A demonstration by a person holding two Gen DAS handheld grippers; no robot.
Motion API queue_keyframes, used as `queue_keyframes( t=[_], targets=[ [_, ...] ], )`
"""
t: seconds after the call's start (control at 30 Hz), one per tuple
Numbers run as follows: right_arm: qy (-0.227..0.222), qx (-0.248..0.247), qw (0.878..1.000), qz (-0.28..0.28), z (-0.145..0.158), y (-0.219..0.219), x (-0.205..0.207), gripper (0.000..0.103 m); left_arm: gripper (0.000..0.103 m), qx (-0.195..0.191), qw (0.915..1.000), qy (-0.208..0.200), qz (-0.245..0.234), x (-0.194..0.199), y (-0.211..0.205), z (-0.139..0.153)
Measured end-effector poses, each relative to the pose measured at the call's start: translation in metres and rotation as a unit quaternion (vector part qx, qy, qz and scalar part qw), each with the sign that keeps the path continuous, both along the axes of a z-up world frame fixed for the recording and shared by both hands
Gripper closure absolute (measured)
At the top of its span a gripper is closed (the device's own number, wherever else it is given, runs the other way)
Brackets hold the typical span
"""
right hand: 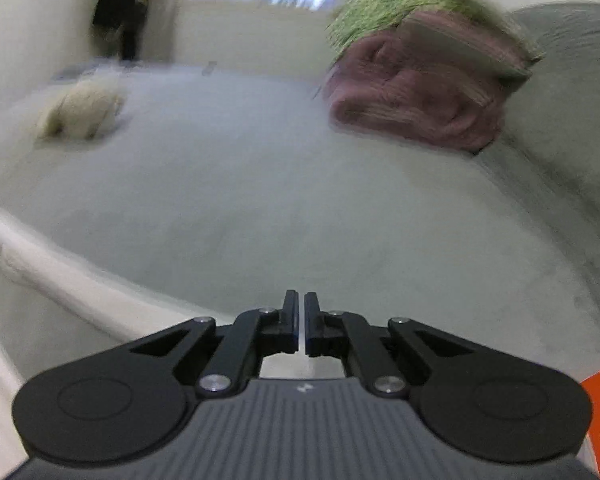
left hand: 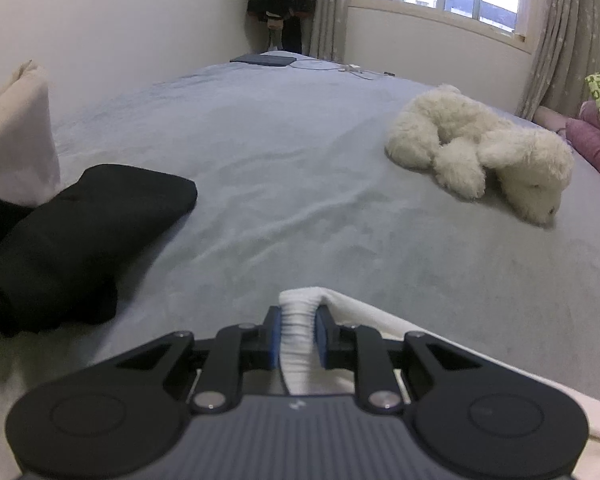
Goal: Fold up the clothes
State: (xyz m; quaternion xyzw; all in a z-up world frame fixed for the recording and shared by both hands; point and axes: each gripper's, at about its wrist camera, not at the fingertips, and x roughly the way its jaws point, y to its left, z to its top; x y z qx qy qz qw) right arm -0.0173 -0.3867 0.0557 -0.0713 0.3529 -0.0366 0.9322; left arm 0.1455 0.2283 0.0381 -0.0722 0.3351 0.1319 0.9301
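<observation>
White cloth (left hand: 298, 332) pinched in left tongs (left hand: 298, 338); right tongs (right hand: 301, 322) closed, empty.

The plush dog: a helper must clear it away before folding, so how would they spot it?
On the grey bed, look toward the curtained window side. The plush dog lies there alone, fluffy and cream-white, unlike the flat black garment across the bed.

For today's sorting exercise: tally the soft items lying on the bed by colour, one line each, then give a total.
White garment: 1
Black folded clothes: 1
Cream plush toy: 1
Pink blanket: 1
Green patterned cloth: 1
Total: 5
</observation>
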Motion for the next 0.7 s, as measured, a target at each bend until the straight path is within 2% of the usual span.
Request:
queue_keyframes(
  t=[0.03, 0.07, 0.1, 0.13, 0.17, 0.2, 0.27, 0.4, 0.43, 0.47, 0.5, 0.57, 0.7],
  targets=[
    [0.014, -0.004, 1.0, 0.002, -0.005, 0.0, 0.003, 0.101, 0.085, -0.001, 1.0, -0.001, -0.001, 0.0, 0.0, 0.001],
    [0.013, -0.012, 1.0, -0.004, -0.007, 0.001, 0.003, 0.09, 0.085, -0.002, 1.0, -0.001, -0.001, 0.0, 0.0, 0.001],
    [0.004, -0.01, 1.0, -0.017, -0.006, -0.002, 0.006, 0.087, 0.085, -0.002, 1.0, -0.002, -0.001, -0.001, 0.0, 0.001],
    [-0.009, 0.015, 0.999, -0.031, -0.004, -0.008, 0.01, 0.076, 0.085, -0.001, 1.0, -0.001, -0.001, -0.001, -0.001, 0.001],
    [-0.022, 0.044, 0.998, -0.046, -0.001, -0.016, 0.013, 0.061, 0.085, 0.0, 1.0, -0.001, -0.001, -0.001, -0.001, 0.001],
    [-0.031, 0.068, 0.996, -0.051, -0.002, -0.022, 0.015, 0.059, 0.084, 0.0, 1.0, -0.001, -0.001, -0.001, -0.001, 0.001],
    [-0.027, 0.091, 0.994, -0.051, -0.005, -0.028, 0.022, 0.058, 0.084, -0.001, 1.0, -0.002, -0.001, -0.001, -0.001, 0.001],
    [0.029, 0.074, 0.996, -0.048, -0.025, -0.023, 0.034, 0.059, 0.084, -0.003, 1.0, -0.005, -0.002, -0.001, 0.0, 0.002],
    [0.038, 0.069, 0.996, -0.041, -0.029, -0.02, 0.035, 0.066, 0.084, -0.003, 1.0, -0.006, -0.002, -0.001, 0.0, 0.002],
    [0.046, 0.064, 0.996, -0.033, -0.033, -0.016, 0.035, 0.088, 0.084, -0.004, 1.0, -0.006, -0.002, -0.001, 0.0, 0.002],
    [0.044, 0.059, 0.997, -0.022, -0.031, -0.01, 0.035, 0.097, 0.084, -0.004, 1.0, -0.007, -0.002, -0.001, 0.001, 0.003],
    [0.013, 0.024, 1.0, -0.009, -0.019, 0.003, 0.029, 0.097, 0.084, -0.006, 0.9999, -0.01, -0.002, -0.001, 0.001, 0.003],
    [-0.078, 0.002, 0.996, -0.032, 0.012, 0.0, 0.025, 0.097, 0.085, -0.01, 0.9996, -0.028, -0.003, -0.004, 0.001, 0.006]
  ],
)
